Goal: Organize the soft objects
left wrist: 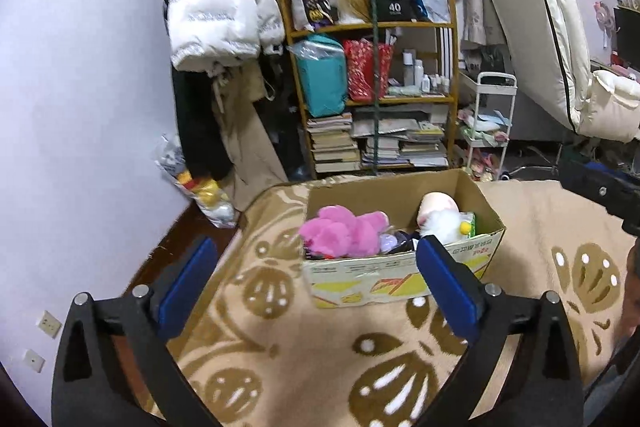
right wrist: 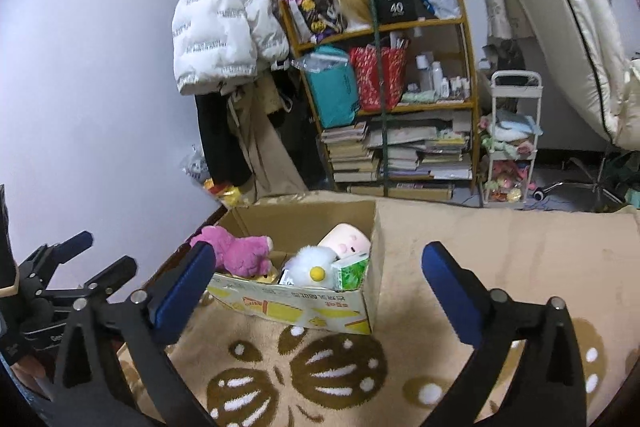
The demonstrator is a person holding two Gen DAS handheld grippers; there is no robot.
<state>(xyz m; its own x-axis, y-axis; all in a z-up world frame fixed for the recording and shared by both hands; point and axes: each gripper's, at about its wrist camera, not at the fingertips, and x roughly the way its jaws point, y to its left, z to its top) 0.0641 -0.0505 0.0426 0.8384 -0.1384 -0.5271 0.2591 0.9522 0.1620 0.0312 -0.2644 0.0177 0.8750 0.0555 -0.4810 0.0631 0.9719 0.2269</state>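
An open cardboard box (left wrist: 476, 203) stands on the beige patterned blanket (left wrist: 280, 339). In it lie a pink plush toy (left wrist: 344, 229), a white fluffy toy with a yellow beak (left wrist: 442, 223), a pale pink plush (left wrist: 438, 205) and a green pack (left wrist: 469, 223). The box (right wrist: 376, 267) and the same toys show in the right wrist view: pink plush (right wrist: 240, 251), white toy (right wrist: 310, 265), pale plush (right wrist: 346, 241), green pack (right wrist: 352, 271). My left gripper (left wrist: 316, 283) is open and empty in front of the box. My right gripper (right wrist: 318, 287) is open and empty, to the box's right front.
A wooden shelf (left wrist: 372, 99) with books, bags and bottles stands behind the box. A white puffer jacket (left wrist: 220, 7) hangs at the left. A white trolley (left wrist: 486, 123) and an upended mattress (left wrist: 552, 39) are at the right. A bag of toys (left wrist: 204, 187) leans against the wall.
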